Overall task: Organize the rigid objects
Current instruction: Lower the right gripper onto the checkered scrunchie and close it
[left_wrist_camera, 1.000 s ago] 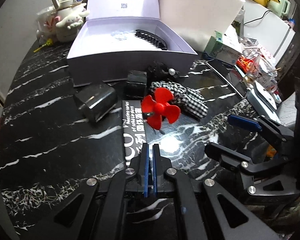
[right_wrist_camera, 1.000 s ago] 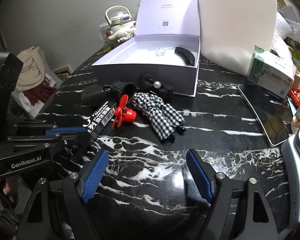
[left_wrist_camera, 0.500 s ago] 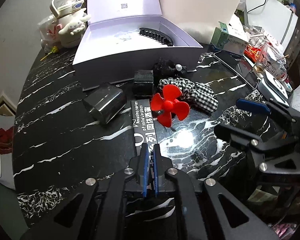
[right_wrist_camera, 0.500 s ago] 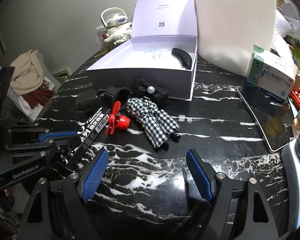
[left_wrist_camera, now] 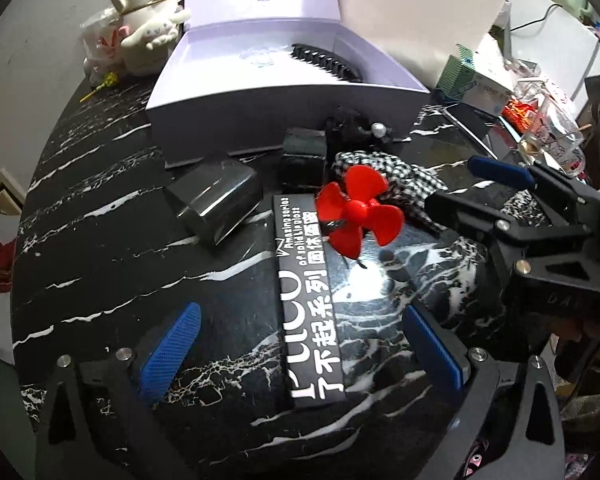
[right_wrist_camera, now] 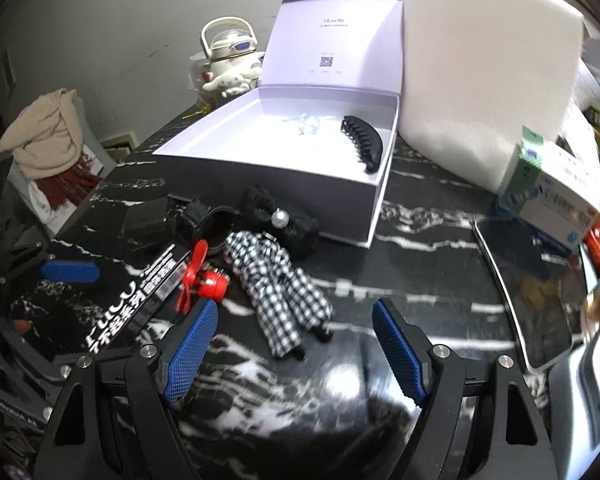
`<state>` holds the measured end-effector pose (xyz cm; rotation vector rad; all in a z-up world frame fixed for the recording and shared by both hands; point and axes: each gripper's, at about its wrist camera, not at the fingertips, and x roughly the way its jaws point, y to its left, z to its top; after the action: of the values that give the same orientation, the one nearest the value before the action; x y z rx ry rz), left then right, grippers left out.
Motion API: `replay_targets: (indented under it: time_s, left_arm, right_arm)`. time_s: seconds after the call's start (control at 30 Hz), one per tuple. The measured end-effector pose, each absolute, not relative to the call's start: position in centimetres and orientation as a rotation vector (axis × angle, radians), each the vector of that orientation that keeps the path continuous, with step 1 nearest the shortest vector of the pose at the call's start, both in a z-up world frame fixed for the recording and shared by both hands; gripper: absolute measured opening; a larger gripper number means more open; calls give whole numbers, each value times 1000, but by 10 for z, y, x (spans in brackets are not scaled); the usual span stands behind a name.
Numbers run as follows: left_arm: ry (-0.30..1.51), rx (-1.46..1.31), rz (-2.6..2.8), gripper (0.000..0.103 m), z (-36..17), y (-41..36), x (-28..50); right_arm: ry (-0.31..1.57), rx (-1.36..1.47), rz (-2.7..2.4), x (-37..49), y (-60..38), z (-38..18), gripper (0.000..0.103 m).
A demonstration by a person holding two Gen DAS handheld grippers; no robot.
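My left gripper (left_wrist_camera: 300,344) is open, its blue pads either side of the near end of a long black box with white lettering (left_wrist_camera: 308,300) that lies flat on the marble table. A small red fan (left_wrist_camera: 358,212) lies at the box's far end. My right gripper (right_wrist_camera: 296,352) is open and empty, just short of a checked hair bow (right_wrist_camera: 278,284); the red fan (right_wrist_camera: 204,280) and the black box (right_wrist_camera: 128,304) lie to its left. An open lilac box (right_wrist_camera: 300,168) holds a black hair claw (right_wrist_camera: 362,142).
A dark cube (left_wrist_camera: 216,200), a black strap roll (left_wrist_camera: 303,156) and a black pearl bow (right_wrist_camera: 284,220) lie before the lilac box. White foam block (right_wrist_camera: 488,80), medicine carton (right_wrist_camera: 556,184), phone (right_wrist_camera: 528,296) at right. A plush figure (left_wrist_camera: 148,32) stands far left.
My left gripper has opened from shut and moved forward over the black box's near end. My right gripper has moved closer to the checked bow and the fan.
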<state>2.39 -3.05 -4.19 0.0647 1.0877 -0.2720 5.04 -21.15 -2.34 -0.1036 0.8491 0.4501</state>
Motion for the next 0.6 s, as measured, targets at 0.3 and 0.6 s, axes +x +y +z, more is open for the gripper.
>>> replay_targets:
  time_s: [0.3,0.6]
  left_arm:
    - [1097,19,-260,103,-48,-21,31]
    - [1116,25,-253,103,-54,-20,33]
  right_arm:
    - [874,-125,486,68,-204,-34,80]
    - [909,-116,515,70,-200,-40,44]
